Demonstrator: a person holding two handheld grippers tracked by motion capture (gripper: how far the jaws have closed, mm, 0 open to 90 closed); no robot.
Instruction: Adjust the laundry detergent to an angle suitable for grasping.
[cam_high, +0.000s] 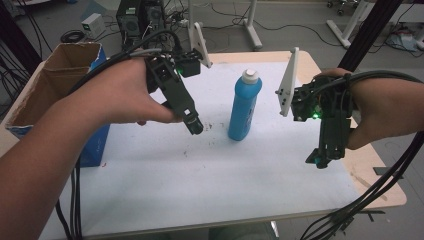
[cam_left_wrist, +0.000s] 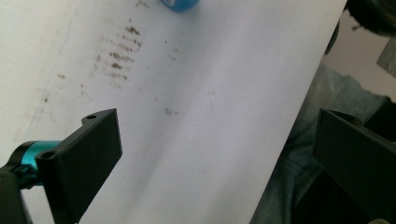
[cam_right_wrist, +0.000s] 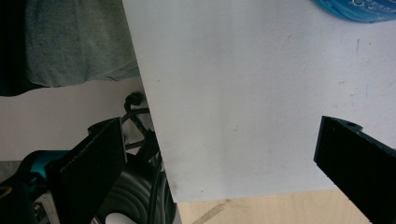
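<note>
A blue bottle (cam_high: 245, 105) with a white cap stands upright near the middle of the white sheet (cam_high: 200, 175). My left gripper (cam_high: 193, 123) hovers just left of it, pointing down at the sheet. In the left gripper view the jaws of this gripper (cam_left_wrist: 219, 158) stand wide apart with nothing between them, and the bottle's base (cam_left_wrist: 180, 3) peeks in at the top. My right gripper (cam_high: 321, 159) hangs over the sheet's right edge, well right of the bottle. It is open (cam_right_wrist: 224, 158) and holds nothing, with the bottle (cam_right_wrist: 359, 9) at the top right corner.
A cardboard box (cam_high: 60, 75) with blue sides stands at the table's left edge. Brown stains (cam_left_wrist: 116, 56) mark the sheet near the bottle. The wooden table (cam_high: 380, 170) shows beyond the sheet's right edge. Cables (cam_high: 350, 215) trail off the front right corner.
</note>
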